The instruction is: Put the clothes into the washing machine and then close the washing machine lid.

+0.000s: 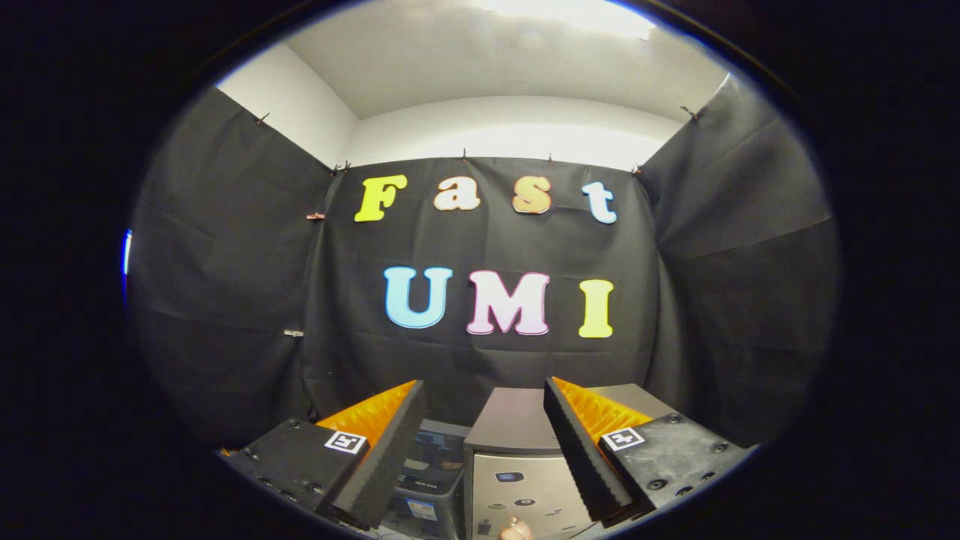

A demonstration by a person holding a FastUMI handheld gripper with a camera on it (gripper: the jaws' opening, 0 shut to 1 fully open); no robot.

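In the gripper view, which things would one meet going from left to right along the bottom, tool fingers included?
Left finger of the open tool → dark storage bin → grey washing machine → right finger.

One gripper (484, 450), its two black, ridged fingers (390, 450) with orange sides spread apart with nothing pressed between them; two square black-and-white marker tags, one on each finger base; one grey, flat-topped boxy washing machine (510, 442) between and just ahead of the fingers; one dark grey plastic bin (435, 480) beside it, nearer the left finger.
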